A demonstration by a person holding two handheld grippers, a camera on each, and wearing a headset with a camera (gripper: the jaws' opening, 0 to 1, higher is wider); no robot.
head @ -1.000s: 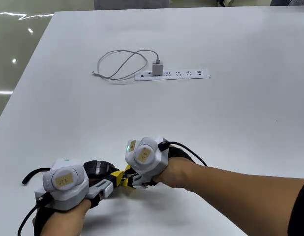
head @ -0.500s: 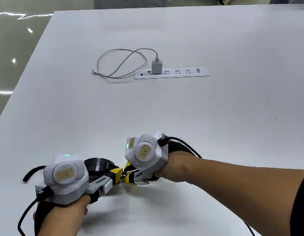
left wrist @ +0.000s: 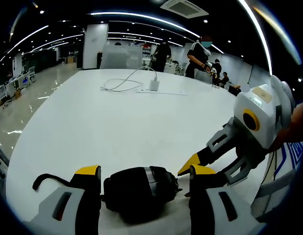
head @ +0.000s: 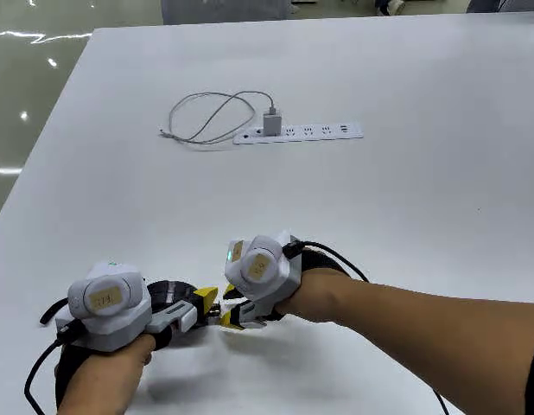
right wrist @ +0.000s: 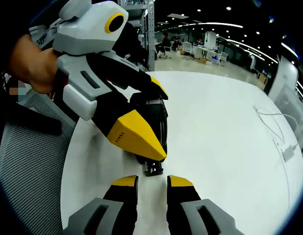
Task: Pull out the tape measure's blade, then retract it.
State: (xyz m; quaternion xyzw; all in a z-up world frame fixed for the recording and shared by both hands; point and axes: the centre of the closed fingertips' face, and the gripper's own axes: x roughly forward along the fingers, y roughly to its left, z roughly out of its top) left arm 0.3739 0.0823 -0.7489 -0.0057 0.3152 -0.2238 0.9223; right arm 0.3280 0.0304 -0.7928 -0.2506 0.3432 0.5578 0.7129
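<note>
The tape measure (left wrist: 141,191) lies on the white bench (head: 379,216) at the lower left of the head view, a black rounded case lying between the two grippers. In the left gripper view it sits at the bottom centre. The left gripper (left wrist: 145,171) has its yellow-tipped jaws spread to the width of the case, one on each flank. They appear to be pressed against it, so I judge this gripper is clamping the body and holding it down.

The blade's end hook (right wrist: 152,169) is what the next move depends on. In the right gripper view it is a small dark tab poking out of the case towards the camera. It sits just above the tips of the right gripper (right wrist: 152,182) and in line with the slot between them. Those jaws are drawn close with a narrow gap left, and nothing is pinched yet, because the tab lies just ahead of the tips and not between them.

The right gripper is therefore the one placed to take the blade. The hook is straight ahead of it and almost touching. No blade has been drawn out yet. It would come out along the line from the case to the right gripper, which runs left to right along the bottom of the head view. I expect a short advance is needed, then a pinch on the tab, then a pull away from the left gripper.
</note>
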